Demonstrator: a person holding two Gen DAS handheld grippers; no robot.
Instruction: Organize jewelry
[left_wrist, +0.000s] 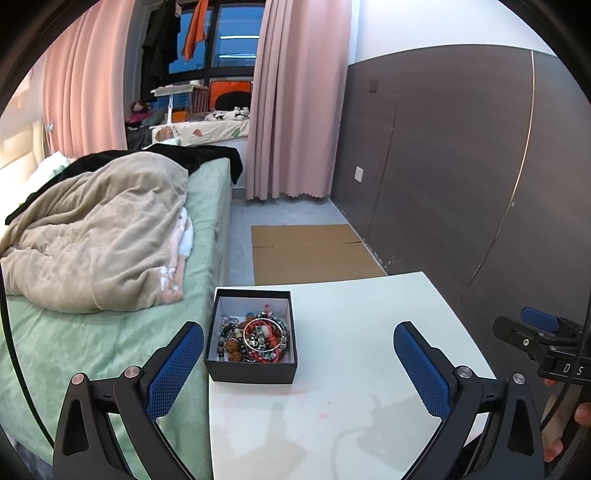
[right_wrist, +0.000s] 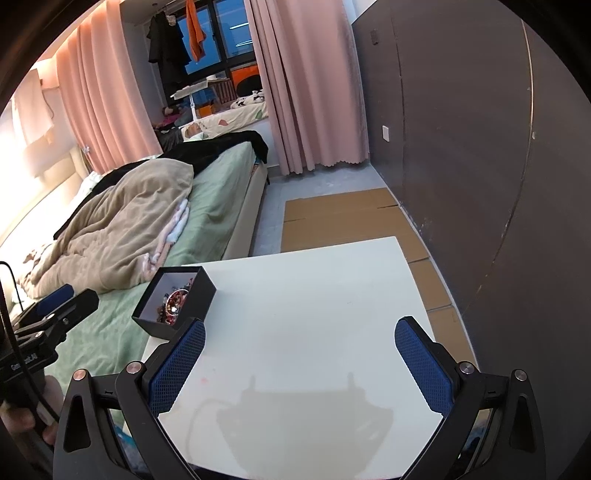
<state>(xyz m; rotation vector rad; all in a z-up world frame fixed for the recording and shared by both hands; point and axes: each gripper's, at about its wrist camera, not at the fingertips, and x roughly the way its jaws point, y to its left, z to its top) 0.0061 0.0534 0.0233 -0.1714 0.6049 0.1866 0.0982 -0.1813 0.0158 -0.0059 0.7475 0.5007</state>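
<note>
A small black box (left_wrist: 251, 369) sits at the left edge of the white bench (left_wrist: 351, 332), close against the bed (left_wrist: 110, 350). It is open on top and filled with a tangle of jewelry (left_wrist: 255, 339): beaded strands, red cord and a silver bangle (left_wrist: 264, 334) lying on the heap. The rest of the bench top is bare apart from a faint pink smear near its front.

The left claw (left_wrist: 298, 365) hangs over the front of the bench with its blue pads spread wide and nothing between them; the box lies just ahead, nearer the left pad. The right claw (right_wrist: 300, 365) is likewise wide open and empty, over the bench to the right of the box; its left pad overlaps the box's near corner in the right wrist view, though whether they touch is hard to judge.

Flattened cardboard (left_wrist: 310, 251) lies on the floor past the bench, along a dark panelled wall (left_wrist: 461, 166). Pink curtains (left_wrist: 295, 110) hang behind the bed, which carries a rumpled beige blanket (left_wrist: 99, 236).
</note>
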